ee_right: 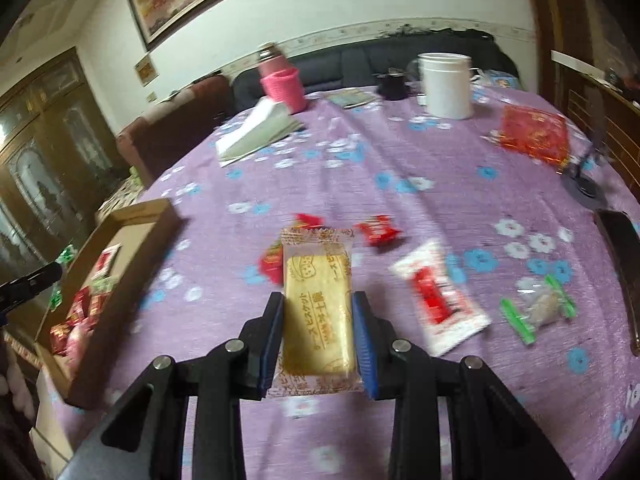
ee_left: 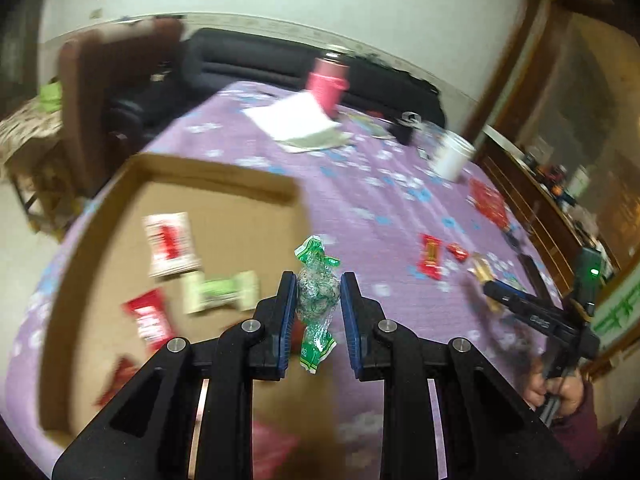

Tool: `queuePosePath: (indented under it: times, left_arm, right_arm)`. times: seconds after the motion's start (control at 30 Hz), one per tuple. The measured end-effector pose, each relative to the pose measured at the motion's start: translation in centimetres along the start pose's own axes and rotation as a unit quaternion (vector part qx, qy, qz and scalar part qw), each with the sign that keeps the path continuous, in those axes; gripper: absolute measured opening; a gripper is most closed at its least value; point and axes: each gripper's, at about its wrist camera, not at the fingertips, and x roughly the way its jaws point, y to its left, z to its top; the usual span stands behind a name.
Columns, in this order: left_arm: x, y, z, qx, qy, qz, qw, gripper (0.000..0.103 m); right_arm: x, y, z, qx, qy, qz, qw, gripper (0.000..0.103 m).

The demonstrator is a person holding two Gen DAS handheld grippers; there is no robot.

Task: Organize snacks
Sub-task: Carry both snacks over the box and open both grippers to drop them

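Observation:
My left gripper is shut on a green-and-clear wrapped candy, held upright over the near right edge of the open cardboard box. In the box lie a white-and-red packet, a green packet and red packets. My right gripper is shut on a yellow biscuit packet, raised above the purple tablecloth. Loose on the cloth are a red candy, a white-and-red packet and a green-ended candy. The box lies to the left in the right wrist view.
At the back of the table stand a pink bottle, a white jar and a tissue pack. A red bag and a dark phone lie to the right. A chair and a dark sofa stand behind the table.

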Motion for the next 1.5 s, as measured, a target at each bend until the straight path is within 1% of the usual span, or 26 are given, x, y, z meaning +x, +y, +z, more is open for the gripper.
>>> queuePosePath:
  times: [0.13,0.23,0.3,0.5,0.8,0.87,0.97,1.2,1.27,1.37,1.4,1.5]
  left_arm:
    - [-1.0,3.8,-1.0,-0.035,-0.003,0.021,0.9991,0.022]
    - [-1.4,5.3,-1.8,-0.043,-0.006,0.035,0.9984,0.022]
    - [-1.4,6.0,-2.2,-0.046,-0.005,0.036,0.9983,0.022]
    - [-1.7,7.4,-3.0,-0.045,-0.009,0.052,0.9976,0.022]
    - [-1.8,9.5,-3.4,-0.065,-0.007,0.050,0.9966,0.022]
    - [-2.0,9.7,-3.5,-0.070,-0.005,0.047,0.9964,0.022]
    - [-2.2,10.0,-3.5,-0.083,-0.005,0.041,0.9957,0.028]
    - [-3.8,9.5,-3.8,-0.095,-0.017,0.031,0.9948,0.028]
    - [-4.2,9.2,-4.0,-0.095,-0.018,0.030,0.9948,0.028]
    - [-4.8,8.1,-4.1,-0.089,-0.019,0.038,0.9951,0.028]
    - [-4.9,7.7,-4.2,-0.084,-0.019,0.044,0.9954,0.028]
    - [-5.4,5.7,-4.5,-0.053,-0.024,0.081,0.9950,0.028]
  right_arm:
    - [0.4,4.4,0.1,-0.030,0.016,0.032,0.999,0.037]
    - [1.0,7.8,0.1,-0.054,0.026,0.054,0.997,0.036]
    - [1.2,10.0,0.1,-0.070,0.029,0.064,0.995,0.036]
    - [2.6,16.1,-0.4,-0.121,0.042,0.069,0.989,0.036]
    - [4.7,22.9,-1.5,-0.179,0.064,0.075,0.979,0.036]
    - [5.2,23.7,-1.7,-0.188,0.068,0.072,0.977,0.036]
    - [6.0,24.4,-1.9,-0.193,0.073,0.066,0.976,0.037]
    - [6.1,24.6,-2.1,-0.189,0.067,0.056,0.978,0.038]
    - [5.7,24.5,-2.0,-0.194,0.060,0.053,0.978,0.041]
    - [4.9,24.3,-1.9,-0.194,0.048,0.049,0.979,0.048]
    - [4.6,24.1,-1.9,-0.193,0.045,0.048,0.979,0.049]
    - [3.9,23.0,-1.7,-0.185,0.038,0.043,0.981,0.050]
